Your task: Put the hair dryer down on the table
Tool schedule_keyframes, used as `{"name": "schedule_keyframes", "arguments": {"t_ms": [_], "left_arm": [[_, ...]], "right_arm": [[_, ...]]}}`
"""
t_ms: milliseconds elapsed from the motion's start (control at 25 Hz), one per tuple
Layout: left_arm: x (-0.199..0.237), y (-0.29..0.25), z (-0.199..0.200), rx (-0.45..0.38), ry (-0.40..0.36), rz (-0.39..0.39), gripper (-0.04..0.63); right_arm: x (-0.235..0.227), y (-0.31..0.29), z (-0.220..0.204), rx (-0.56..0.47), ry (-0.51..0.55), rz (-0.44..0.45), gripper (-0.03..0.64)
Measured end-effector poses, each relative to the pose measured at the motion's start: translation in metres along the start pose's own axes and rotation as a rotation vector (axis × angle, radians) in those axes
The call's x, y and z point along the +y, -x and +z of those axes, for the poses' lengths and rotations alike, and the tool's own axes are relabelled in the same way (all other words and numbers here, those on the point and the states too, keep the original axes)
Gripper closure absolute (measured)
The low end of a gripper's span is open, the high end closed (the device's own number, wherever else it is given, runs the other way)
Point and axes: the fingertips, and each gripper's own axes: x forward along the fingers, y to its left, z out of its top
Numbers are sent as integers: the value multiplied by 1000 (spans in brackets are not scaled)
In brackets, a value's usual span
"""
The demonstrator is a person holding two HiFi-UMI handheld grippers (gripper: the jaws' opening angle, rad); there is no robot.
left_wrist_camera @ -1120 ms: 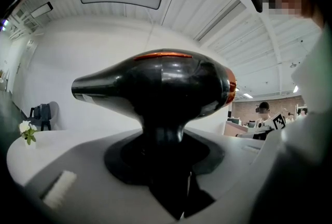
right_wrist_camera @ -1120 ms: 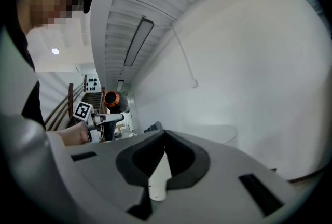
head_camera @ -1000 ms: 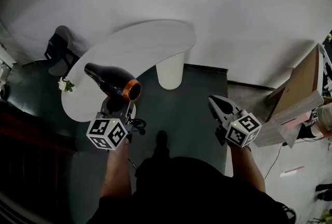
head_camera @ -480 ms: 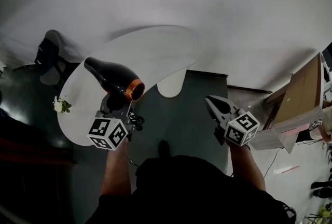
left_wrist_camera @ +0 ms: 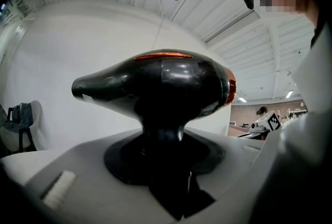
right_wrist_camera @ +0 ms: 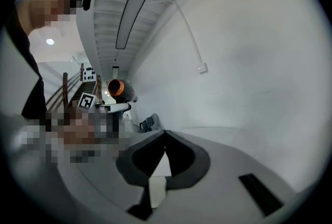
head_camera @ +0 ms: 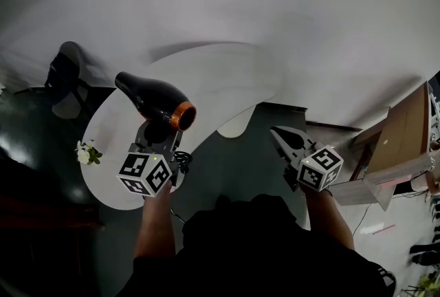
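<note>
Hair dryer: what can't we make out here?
- Handle: left gripper view, lower end lost in shadow inside the left gripper.
- Label: left gripper view, too small to read.
- Dark tangle by that gripper: head view, too small to tell cord from gripper part.
- Hair dryer: right gripper view, tiny, no detail.

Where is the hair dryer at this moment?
The hair dryer is at the head view's left, its handle in the left gripper, above the white table.

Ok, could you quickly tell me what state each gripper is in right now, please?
Left gripper: closed on the hair dryer.
Right gripper: closed, holding nothing.
</note>
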Motion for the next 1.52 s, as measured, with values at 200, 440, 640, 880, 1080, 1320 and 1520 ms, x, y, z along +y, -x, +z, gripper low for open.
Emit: {"name": "schedule_keyframes", "arguments": {"t_ms": [200,440,640,880,1080,1320,1520], "left_arm": [[16,-10,-6,6,29,12,425],[31,-37,-10,13,40,40,425],[49,-74,-7,28,37,85,425],[74,-138,-12,55,47,141,425],[83,-198,-18,89,60,178,425],[77,-249,-18,94,70,196,425],[88,-270,-14,85,75,186,425]], "right_arm": [[-8,-21,3,13,-10,17,606],[-39,-49,5,9,-46,56,606],[-76,-85,10,21,-73,112,606],[-136,-131,11,66,-105,175,606],[-201,-152,14,80,-138,197,606],[-265,-166,24,88,-147,219,606],[-282,-184,44,54,-139,220,606]]}}
